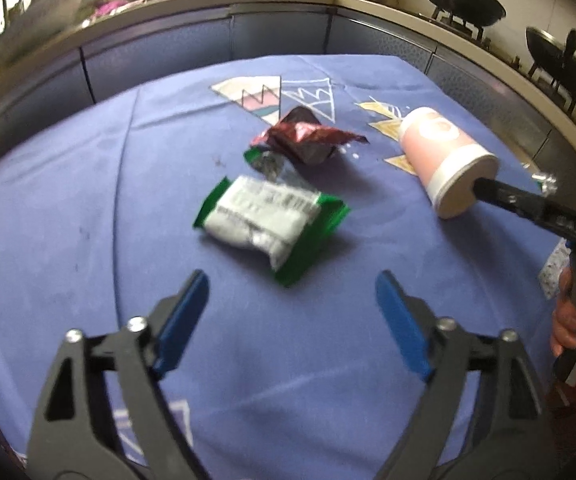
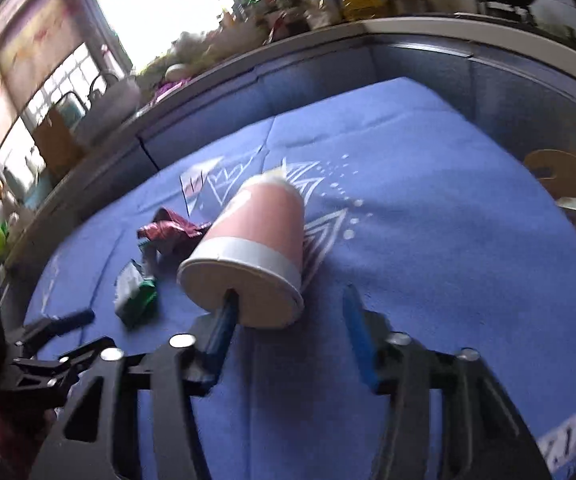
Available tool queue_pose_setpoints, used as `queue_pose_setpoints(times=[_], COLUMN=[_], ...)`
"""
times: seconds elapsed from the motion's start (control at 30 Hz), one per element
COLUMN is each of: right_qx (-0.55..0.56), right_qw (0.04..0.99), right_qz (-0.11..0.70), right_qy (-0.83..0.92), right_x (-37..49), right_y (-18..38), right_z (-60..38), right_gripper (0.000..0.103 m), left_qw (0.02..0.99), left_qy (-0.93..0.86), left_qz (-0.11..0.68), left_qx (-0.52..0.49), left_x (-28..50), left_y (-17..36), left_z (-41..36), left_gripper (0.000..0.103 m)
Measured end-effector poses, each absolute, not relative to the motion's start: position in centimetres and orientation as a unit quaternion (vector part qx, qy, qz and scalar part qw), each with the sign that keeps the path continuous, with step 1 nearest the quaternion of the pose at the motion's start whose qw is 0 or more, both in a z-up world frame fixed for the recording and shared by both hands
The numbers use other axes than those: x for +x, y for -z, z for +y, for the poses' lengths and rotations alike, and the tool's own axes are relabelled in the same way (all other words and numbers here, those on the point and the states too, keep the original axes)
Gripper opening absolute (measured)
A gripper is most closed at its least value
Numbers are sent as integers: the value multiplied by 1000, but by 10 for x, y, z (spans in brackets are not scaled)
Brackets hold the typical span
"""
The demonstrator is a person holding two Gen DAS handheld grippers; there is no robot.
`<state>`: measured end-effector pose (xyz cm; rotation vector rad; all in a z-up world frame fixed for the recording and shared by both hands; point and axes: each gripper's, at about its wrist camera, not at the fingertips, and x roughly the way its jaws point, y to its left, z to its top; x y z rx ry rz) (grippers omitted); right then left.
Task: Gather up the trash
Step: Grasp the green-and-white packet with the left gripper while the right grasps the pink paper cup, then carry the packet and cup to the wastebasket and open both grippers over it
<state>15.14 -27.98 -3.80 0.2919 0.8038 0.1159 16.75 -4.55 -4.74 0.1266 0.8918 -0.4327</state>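
A pink and white paper cup (image 2: 253, 240) lies on its side on the blue tablecloth (image 2: 428, 240). My right gripper (image 2: 292, 300) is open; its left finger (image 2: 223, 320) reaches into the cup's mouth and its right finger stands outside the rim. The cup also shows in the left wrist view (image 1: 446, 160). My left gripper (image 1: 292, 280) is open and empty, just short of a green and white wrapper (image 1: 271, 224). A dark red foil wrapper (image 1: 308, 140) lies behind it. Both wrappers show in the right wrist view, green (image 2: 133, 292) and red (image 2: 171, 232).
A brown paper bag (image 2: 568, 180) with some trash in it stands at the table's right edge. A kitchen counter (image 1: 247, 4) with bottles and clutter runs behind the table. Black woks (image 1: 464, 0) sit on a stove at the back right.
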Motion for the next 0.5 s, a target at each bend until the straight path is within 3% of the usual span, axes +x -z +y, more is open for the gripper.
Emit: queue_pose_setpoints(times=[0.03,0.1,0.17,0.2,0.27,0.37,0.5], right_qx=[152,201,234,252,290,333,410], right_qw=[903,893,886,879,861,840,790], right_qz=[398,395,391,393,399,405,417], right_qy=[-60,-75,-89,-99,-119,-141,-184], right_x=[158,160,156,154,152,148,149], right_y=[42,42,36,33,29,17,12], right_z=[-281,-292,-300,-304,-313,-324,-342], right_gripper=[5,3,2,2,2,3,3], left_qw=[881,888,883,882,878,876,868], left_qy=[201,180,163,163,171,176,203], left_qz=[423,409,420,424,436,443,452], left_qx=[72,105,130,127,97,74,28], left_x=[170,179,188,191,197,197,191], left_y=[48,52,60,62,59,55,44], left_z=[-50,-60,-67,-66,-62,-54,-39], left_gripper=[83,81,41,38,22,16,15])
